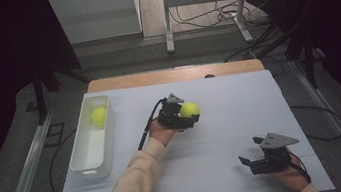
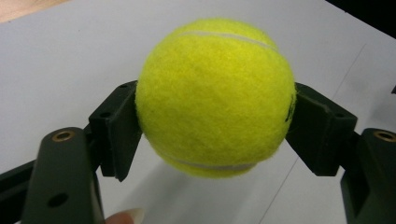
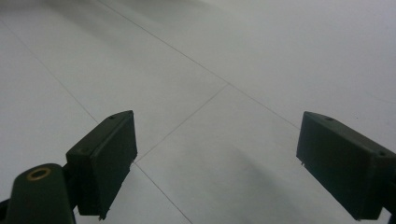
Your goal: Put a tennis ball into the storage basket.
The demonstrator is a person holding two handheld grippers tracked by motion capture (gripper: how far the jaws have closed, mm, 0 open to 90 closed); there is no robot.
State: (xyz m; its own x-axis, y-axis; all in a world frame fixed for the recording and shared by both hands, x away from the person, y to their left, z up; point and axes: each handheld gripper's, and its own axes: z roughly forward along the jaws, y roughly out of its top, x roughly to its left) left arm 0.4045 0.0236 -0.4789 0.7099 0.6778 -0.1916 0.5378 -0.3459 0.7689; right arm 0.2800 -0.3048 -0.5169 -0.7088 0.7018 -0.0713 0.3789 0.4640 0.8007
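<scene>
Ball (image 2: 215, 95): pinched by left gripper (image 1: 185, 115) above table (image 1: 239, 96), carry step; next move, over to bin (image 1: 86, 158); right gripper (image 1: 256, 160) spread, idle

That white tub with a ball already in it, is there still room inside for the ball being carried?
Yes. The tub holds one ball at its far end; its near half is bare. The table is bare between the left gripper, shut on the carried ball, and the open right gripper. Nowhere looks crowded.
</scene>
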